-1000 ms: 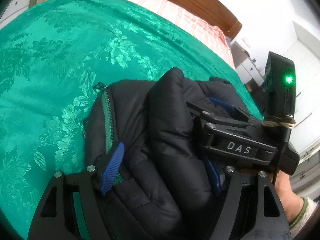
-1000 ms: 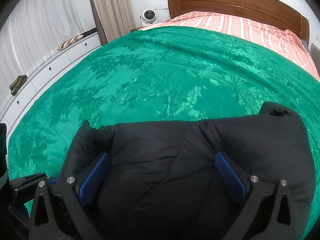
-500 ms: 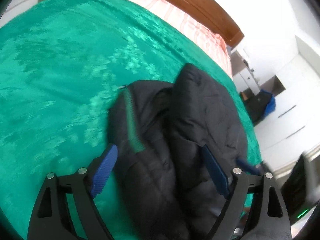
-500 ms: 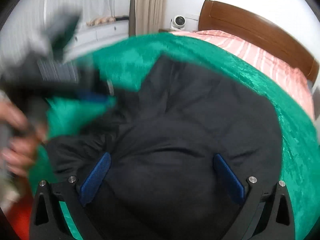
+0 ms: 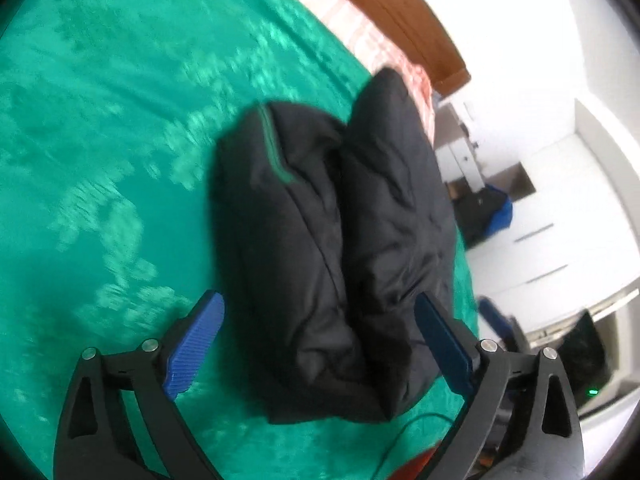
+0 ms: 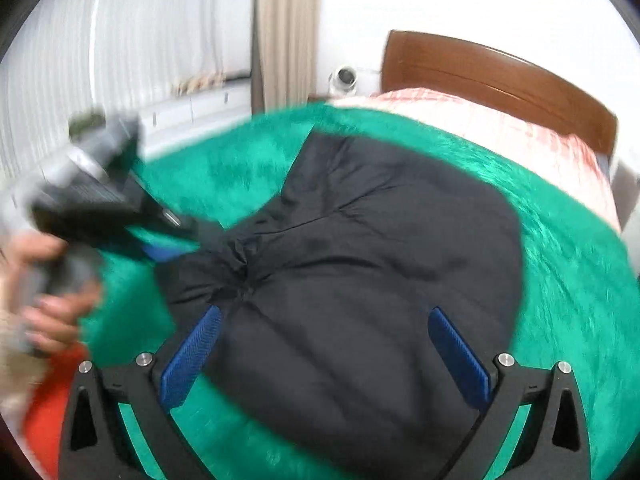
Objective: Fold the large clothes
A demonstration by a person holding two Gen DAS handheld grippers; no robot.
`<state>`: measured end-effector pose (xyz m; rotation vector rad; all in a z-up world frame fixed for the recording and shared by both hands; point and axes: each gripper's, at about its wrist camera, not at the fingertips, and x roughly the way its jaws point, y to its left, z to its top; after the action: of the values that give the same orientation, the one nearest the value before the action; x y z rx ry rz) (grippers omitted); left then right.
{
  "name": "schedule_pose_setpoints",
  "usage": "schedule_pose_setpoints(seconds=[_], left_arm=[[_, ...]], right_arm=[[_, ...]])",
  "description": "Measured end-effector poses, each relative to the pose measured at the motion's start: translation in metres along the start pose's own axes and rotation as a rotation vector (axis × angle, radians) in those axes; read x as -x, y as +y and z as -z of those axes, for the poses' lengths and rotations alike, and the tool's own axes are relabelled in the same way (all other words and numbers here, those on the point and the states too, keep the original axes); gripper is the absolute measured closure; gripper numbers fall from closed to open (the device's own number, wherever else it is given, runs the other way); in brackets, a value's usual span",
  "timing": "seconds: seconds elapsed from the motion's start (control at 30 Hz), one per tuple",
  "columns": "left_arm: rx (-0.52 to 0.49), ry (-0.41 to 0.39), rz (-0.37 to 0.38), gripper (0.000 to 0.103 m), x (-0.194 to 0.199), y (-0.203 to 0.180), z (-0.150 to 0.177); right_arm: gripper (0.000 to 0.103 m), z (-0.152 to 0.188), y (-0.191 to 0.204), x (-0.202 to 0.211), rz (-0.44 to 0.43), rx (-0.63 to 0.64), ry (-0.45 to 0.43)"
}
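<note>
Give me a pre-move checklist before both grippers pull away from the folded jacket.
1. Black jacket lies folded in a compact bundle on the green bedspread: ok.
2. Left gripper jaws opening, pads off the fabric: ok.
3. Right gripper fingers spread, not pinching the jacket: ok.
4. Bundle fully on the bed, not overhanging: cannot tell, near edge partly hidden.
5. Fabric snagged on either gripper: cannot tell, blurred.
</note>
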<state>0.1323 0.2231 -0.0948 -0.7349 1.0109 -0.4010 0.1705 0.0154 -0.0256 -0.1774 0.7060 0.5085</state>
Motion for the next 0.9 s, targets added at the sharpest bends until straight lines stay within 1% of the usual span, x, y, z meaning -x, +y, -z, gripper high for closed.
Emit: schedule_pose_setpoints(seconds=[0.03, 0.07, 0.1, 0.13, 0.17, 0.2, 0.23, 0.27, 0.3, 0.33, 0.37, 0.43, 0.47, 0.53, 0.57, 0.6, 0.67, 0.7, 0.73, 0.77, 0.8, 0.83, 0.87, 0.9], left_arm=[[-0.006, 0.023, -0.007, 0.006, -0.006, -0.001, 0.001], [-0.029, 0.057, -0.027, 0.006, -0.016, -0.003, 0.002], [-0.051, 0.074, -0.045, 0.006, -0.022, -0.005, 0.002], [-0.074, 0.088, -0.069, 0.004, -0.028, -0.005, 0.003], [-0.095, 0.102, -0.096, 0.003, -0.033, -0.006, 0.004], [-0.106, 0.109, -0.113, 0.000, -0.038, -0.004, 0.004], [-0.106, 0.116, -0.113, 0.000, -0.042, -0.002, 0.004], [-0.099, 0.136, -0.102, 0.000, -0.049, 0.004, 0.001], [-0.093, 0.146, -0.097, 0.000, -0.054, 0.008, -0.001], [-0.080, 0.157, -0.089, 0.000, -0.059, 0.014, -0.003], [-0.069, 0.167, -0.087, 0.000, -0.065, 0.017, -0.004], [-0.063, 0.185, -0.097, 0.000, -0.073, 0.020, -0.007], [-0.072, 0.195, -0.111, 0.000, -0.077, 0.018, -0.009], [-0.107, 0.215, -0.144, 0.000, -0.086, 0.012, -0.014], [-0.124, 0.225, -0.159, 0.000, -0.090, 0.010, -0.017], [-0.140, 0.236, -0.169, 0.000, -0.096, 0.008, -0.020], [-0.135, 0.248, -0.168, 0.000, -0.106, 0.003, -0.024], [-0.108, 0.244, -0.170, 0.000, -0.109, 0.005, -0.026], [-0.086, 0.236, -0.180, 0.000, -0.110, 0.005, -0.027], [-0.084, 0.221, -0.202, 0.002, -0.110, 0.002, -0.027], [-0.112, 0.198, -0.212, 0.023, -0.108, -0.008, -0.023], [-0.129, 0.183, -0.208, 0.033, -0.106, -0.016, -0.020], [-0.157, 0.159, -0.235, 0.037, -0.102, -0.024, -0.016], [-0.198, 0.134, -0.250, 0.043, -0.096, -0.034, -0.011]], right_arm=[[0.001, 0.007, -0.017, 0.021, -0.010, -0.050, -0.015], [0.001, 0.014, -0.031, 0.033, -0.012, -0.084, -0.018], [0.001, 0.022, -0.045, 0.043, -0.011, -0.119, -0.013], [0.001, 0.034, -0.072, 0.053, -0.012, -0.181, 0.014], [0.001, 0.041, -0.090, 0.053, -0.016, -0.220, 0.043], [0.001, 0.053, -0.107, 0.052, -0.029, -0.262, 0.084], [0.000, 0.064, -0.128, 0.047, -0.048, -0.306, 0.138], [0.001, 0.078, -0.146, 0.040, -0.072, -0.355, 0.204], [0.001, 0.088, -0.158, 0.036, -0.102, -0.402, 0.242], [0.000, 0.097, -0.169, 0.031, -0.153, -0.456, 0.262], [0.000, 0.103, -0.178, 0.026, -0.226, -0.522, 0.259], [0.000, 0.102, -0.184, 0.014, -0.348, -0.602, 0.220], [0.000, 0.099, -0.185, 0.004, -0.398, -0.622, 0.206], [0.000, 0.085, -0.178, -0.020, -0.449, -0.626, 0.191], [0.000, 0.077, -0.172, -0.040, -0.495, -0.625, 0.198], [0.000, 0.072, -0.166, -0.063, -0.517, -0.631, 0.226], [0.000, 0.070, -0.162, -0.098, -0.438, -0.607, 0.288], [0.000, 0.073, -0.158, -0.109, -0.459, -0.616, 0.304], [0.001, 0.072, -0.153, -0.117, -0.453, -0.605, 0.304], [0.006, 0.064, -0.142, -0.112, -0.392, -0.524, 0.283], [0.012, 0.055, -0.127, -0.101, -0.331, -0.422, 0.258], [0.014, 0.048, -0.111, -0.090, -0.278, -0.321, 0.225], [0.018, 0.044, -0.095, -0.077, -0.234, -0.222, 0.177], [0.021, 0.043, -0.085, -0.067, -0.211, -0.164, 0.146]])
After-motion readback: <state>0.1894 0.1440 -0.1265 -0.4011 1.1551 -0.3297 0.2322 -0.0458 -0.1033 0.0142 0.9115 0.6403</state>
